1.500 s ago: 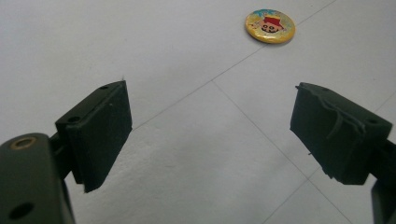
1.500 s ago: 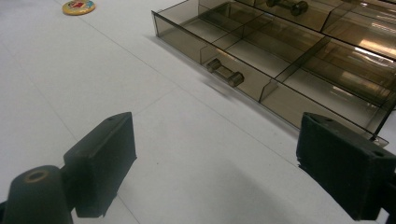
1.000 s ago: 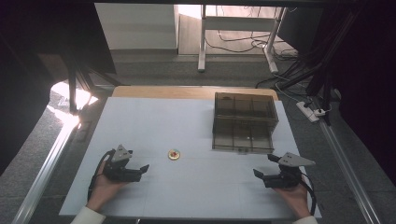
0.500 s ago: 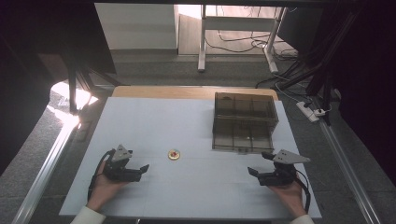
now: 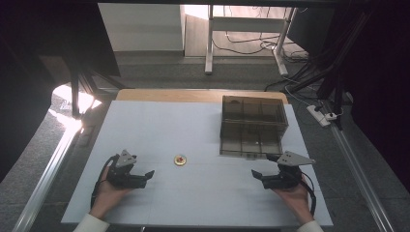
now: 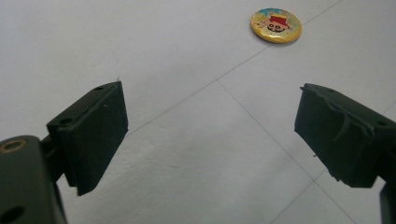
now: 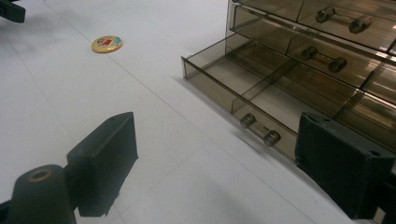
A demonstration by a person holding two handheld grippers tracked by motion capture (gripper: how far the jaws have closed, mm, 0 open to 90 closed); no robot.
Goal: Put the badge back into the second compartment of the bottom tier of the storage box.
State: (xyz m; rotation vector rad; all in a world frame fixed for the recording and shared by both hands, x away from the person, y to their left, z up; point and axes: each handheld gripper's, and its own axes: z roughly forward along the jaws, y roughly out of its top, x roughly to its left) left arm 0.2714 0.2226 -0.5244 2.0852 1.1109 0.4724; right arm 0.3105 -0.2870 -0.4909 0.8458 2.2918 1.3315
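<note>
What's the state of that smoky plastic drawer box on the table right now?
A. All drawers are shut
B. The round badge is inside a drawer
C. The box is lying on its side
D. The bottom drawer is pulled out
D: the bottom drawer of the drawer box sticks out in front of the shut ones above it, and the round badge lies apart on the table.

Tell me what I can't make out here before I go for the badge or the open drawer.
- Badge: its picture is too small in the high view; the left gripper view shows a cartoon face, finer detail blurred.
- Drawer unit: cut off by the top and right edges in the right gripper view.
- Open drawer: its near right corner is hidden behind the right gripper's jaw.
</note>
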